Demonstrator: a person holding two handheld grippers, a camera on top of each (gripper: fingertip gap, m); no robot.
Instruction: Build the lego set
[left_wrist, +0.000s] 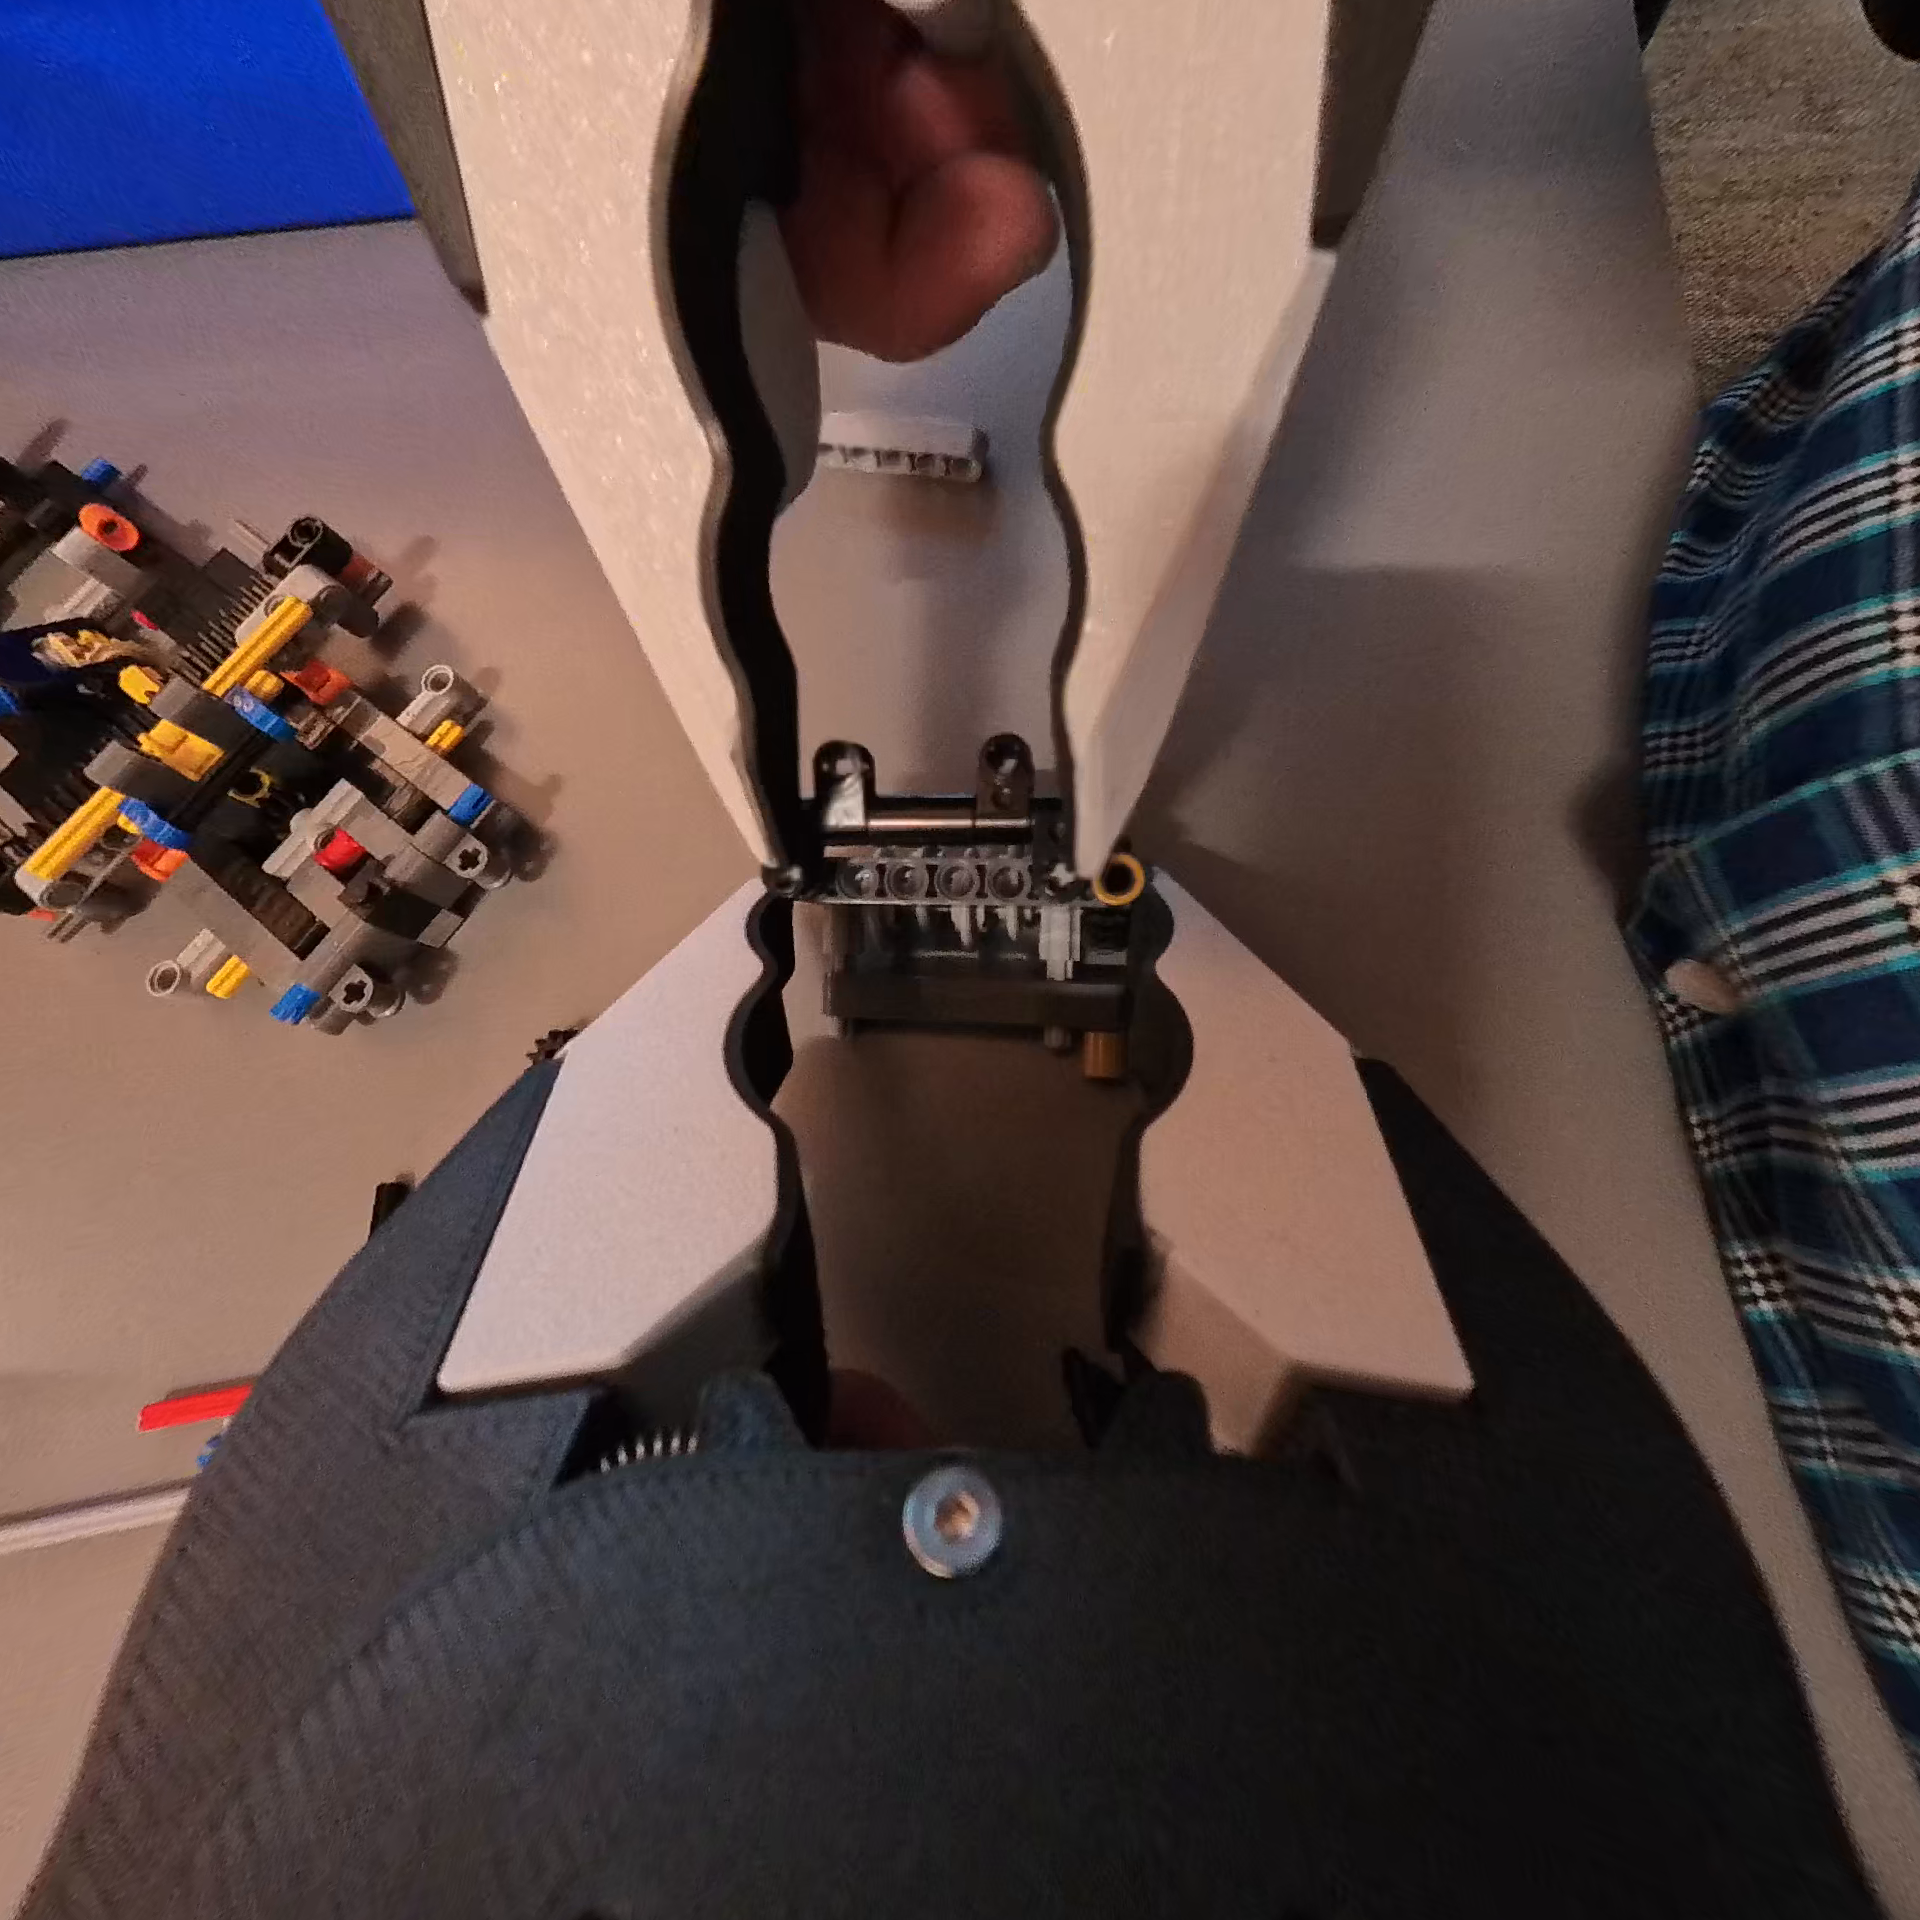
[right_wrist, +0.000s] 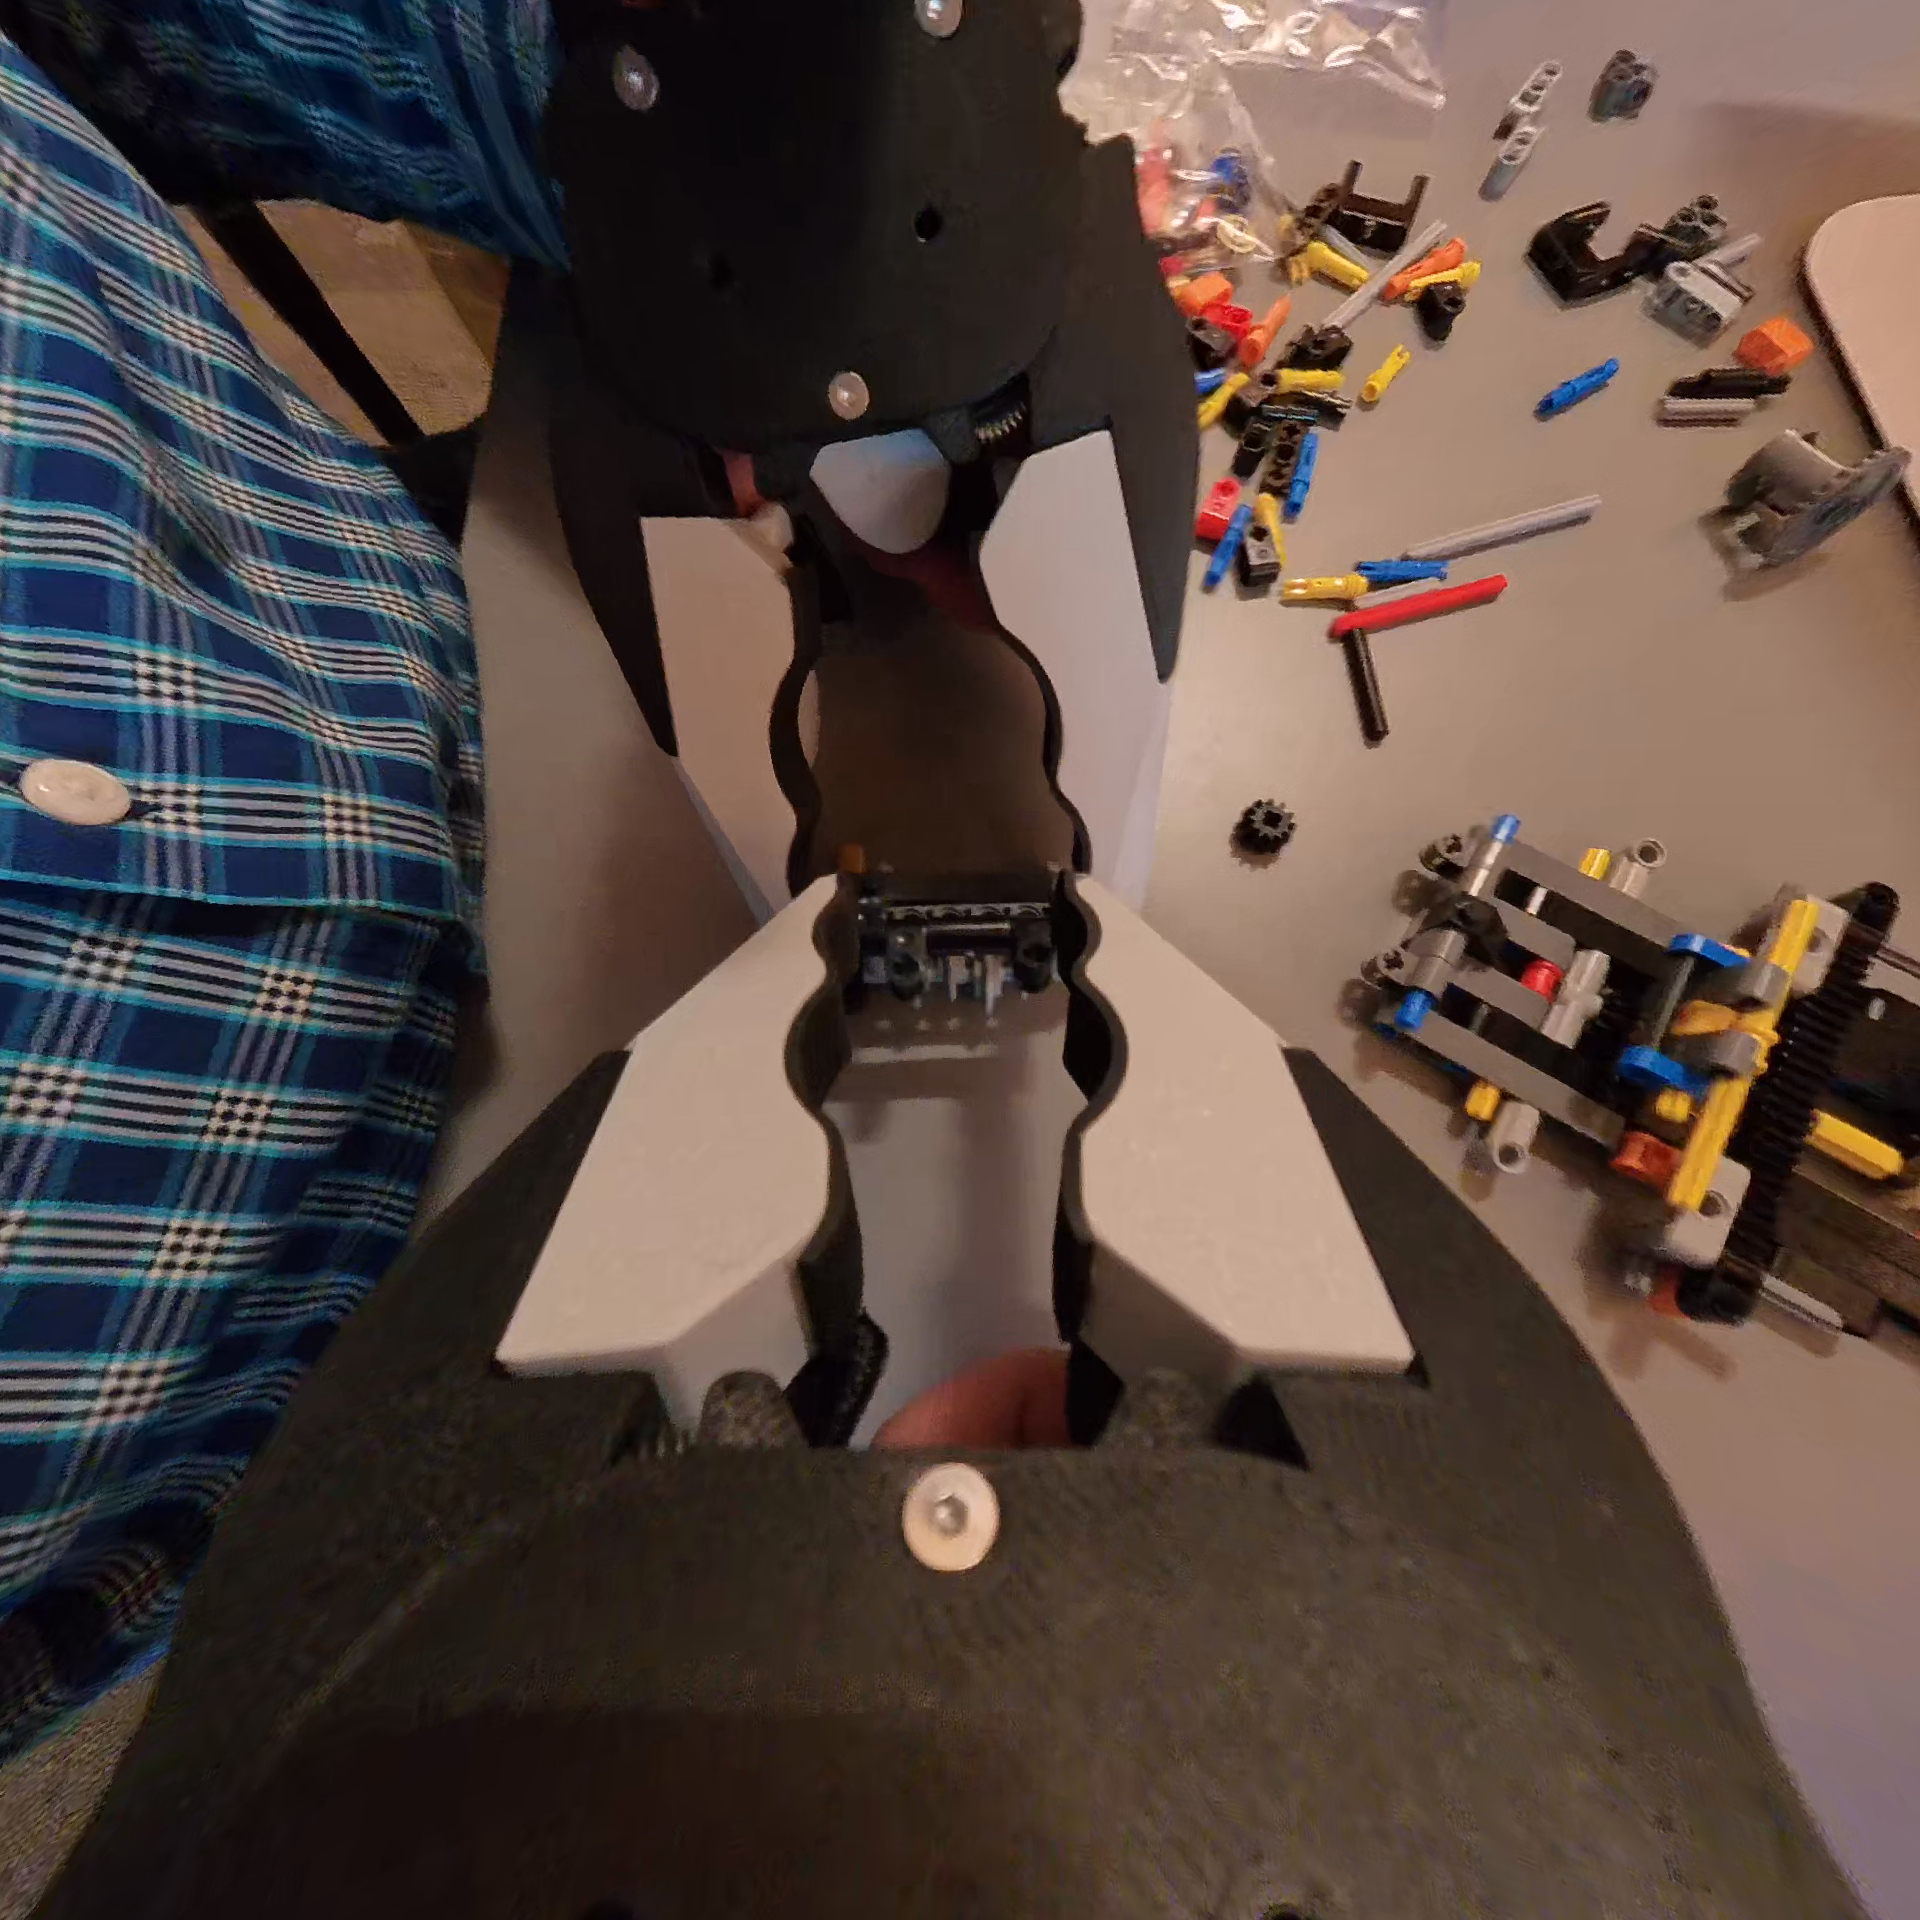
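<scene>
Subassembly (left_wrist: 951, 904) hung between our two grippers, off the table: the left gripper (left_wrist: 956, 914) pinched its lower end, the right gripper (right_wrist: 951, 956) its upper, tips facing. We judged ourselves mid-build; next we needed to carry it to the chassis (right_wrist: 1662, 1049) at right

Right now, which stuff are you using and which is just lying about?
Using:
- small black piece
- left tongs
- right tongs

Lying about:
- big half-built model
- loose pins pile
- red rod
- black gear
- plastic bag
</scene>
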